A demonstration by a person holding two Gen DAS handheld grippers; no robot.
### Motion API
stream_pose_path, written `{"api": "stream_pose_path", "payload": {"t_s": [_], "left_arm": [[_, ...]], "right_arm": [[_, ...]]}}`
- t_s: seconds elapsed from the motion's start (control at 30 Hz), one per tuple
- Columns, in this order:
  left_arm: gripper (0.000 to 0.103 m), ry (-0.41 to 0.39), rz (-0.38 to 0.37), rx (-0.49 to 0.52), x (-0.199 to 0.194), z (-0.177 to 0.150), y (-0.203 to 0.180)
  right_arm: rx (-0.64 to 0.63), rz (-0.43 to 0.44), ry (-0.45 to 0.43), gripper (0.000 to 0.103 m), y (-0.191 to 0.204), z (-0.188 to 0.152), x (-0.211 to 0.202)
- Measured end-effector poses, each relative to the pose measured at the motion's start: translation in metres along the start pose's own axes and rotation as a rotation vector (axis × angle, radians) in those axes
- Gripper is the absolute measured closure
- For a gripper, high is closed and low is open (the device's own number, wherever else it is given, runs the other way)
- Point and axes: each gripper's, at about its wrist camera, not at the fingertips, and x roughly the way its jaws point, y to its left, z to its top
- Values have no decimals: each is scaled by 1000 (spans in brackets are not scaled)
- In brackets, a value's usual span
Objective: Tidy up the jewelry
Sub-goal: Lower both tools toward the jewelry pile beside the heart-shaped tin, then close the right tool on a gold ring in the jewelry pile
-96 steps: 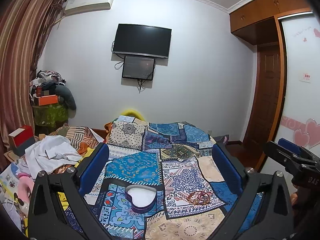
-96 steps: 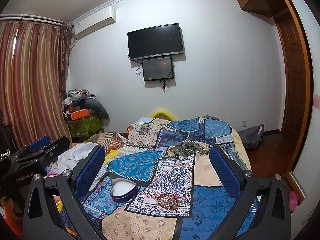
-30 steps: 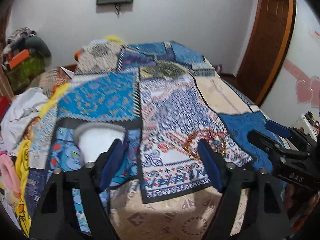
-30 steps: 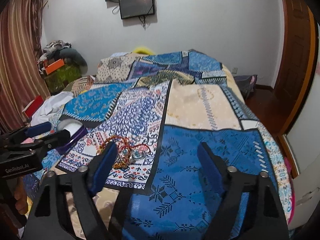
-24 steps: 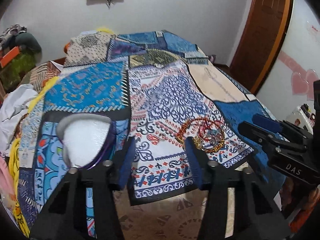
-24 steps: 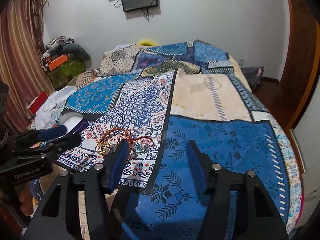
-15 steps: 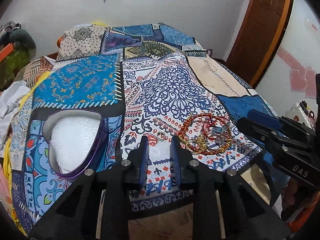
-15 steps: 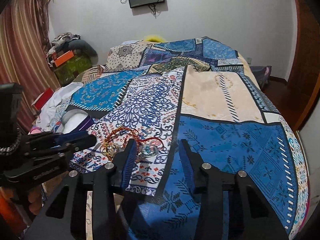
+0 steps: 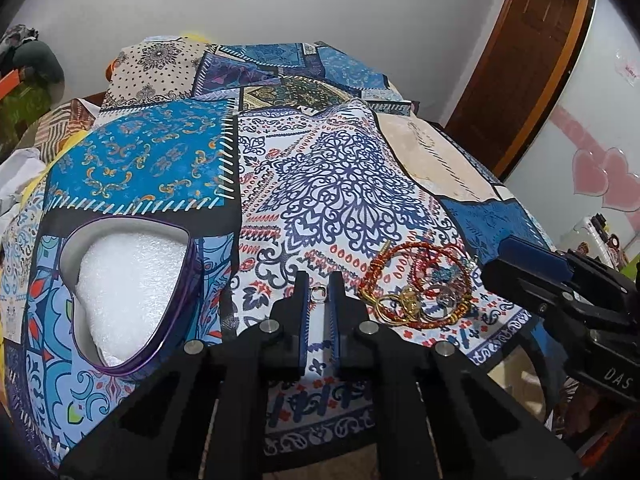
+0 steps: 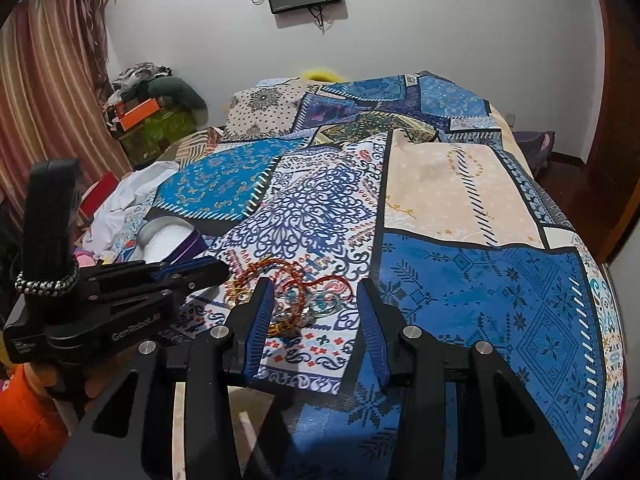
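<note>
Barely started here. My left gripper (image 9: 319, 295) has just been closing and its jaws now pinch one small silver ring (image 9: 317, 294) on the quilt (image 9: 492, 216), just left of the pile (image 9: 416, 280). Nothing is in the box (image 9: 128, 292) yet: the heart-shaped thing sits at the left with only white foam inside.

My right gripper (image 10: 316, 312) hovers over the pile, half open, holding nothing (its pads don't press on anything that I can see).

Count: one box, one ring in my jaws, and one tangle of red-and-gold bangles and a few rings, too knotted to number. So basically everything's left.
</note>
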Motion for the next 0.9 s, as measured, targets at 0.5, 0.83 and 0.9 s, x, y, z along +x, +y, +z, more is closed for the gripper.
{"api": "stream_pose_path", "payload": {"t_s": [0.5,0.83,0.9], "left_arm": [[95,5,-41,25,-29,-22,-5],[96,4,-51,13,-30,-28,-6],[95,4,-53,9,-30,-28,-6]], "right_arm": [[-64,45,47,77,30,0,15],[-137,-4,98,77,37,-5,31],[-156,-25,105,81,39,-7,33]]}}
